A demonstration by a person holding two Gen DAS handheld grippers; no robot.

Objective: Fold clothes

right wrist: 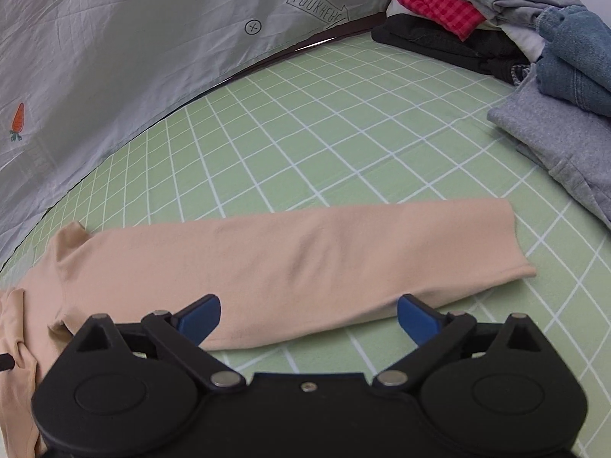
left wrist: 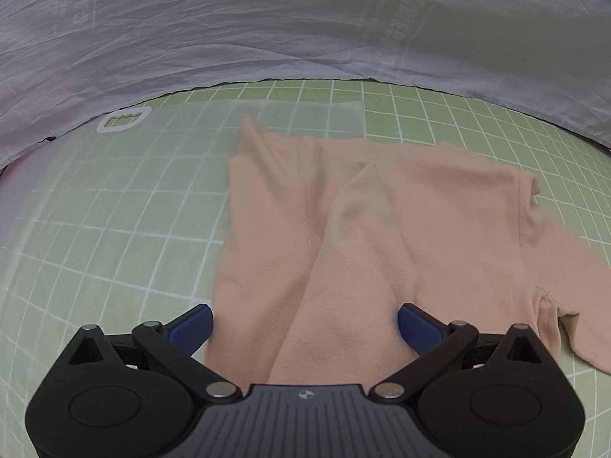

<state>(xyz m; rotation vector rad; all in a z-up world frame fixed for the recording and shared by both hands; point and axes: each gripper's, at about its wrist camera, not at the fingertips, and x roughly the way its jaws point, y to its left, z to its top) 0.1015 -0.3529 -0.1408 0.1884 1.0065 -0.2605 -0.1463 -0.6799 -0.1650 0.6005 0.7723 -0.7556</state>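
A peach long-sleeved top (left wrist: 382, 229) lies flat on the green checked sheet (left wrist: 114, 229), and it is already partly folded: in the left wrist view one side panel is turned over the body, so that a long diagonal fold edge runs toward the camera, and a sleeve (left wrist: 565, 316) is spread out to the right side. The left gripper (left wrist: 305, 324) hovers over the near part of this top with its blue pads wide apart; the cloth is under the gap, but nothing is pinched. The right gripper (right wrist: 308, 316) is also released, its jaws spread wide and empty, above the near edge of the long folded band of the top (right wrist: 305, 263), which lies across the sheet. I judge that both tools are open because one fold is finished and the cloth was let go to rest flat, so that the next grasp can be chosen freely. The following step is probably to take the loose sleeve or one end of the band and bring it over. A pile of other clothes (right wrist: 515, 30) waits at the far right corner, well apart from the top, near the grey printed cloth (right wrist: 114, 57) that stands behind the sheet.
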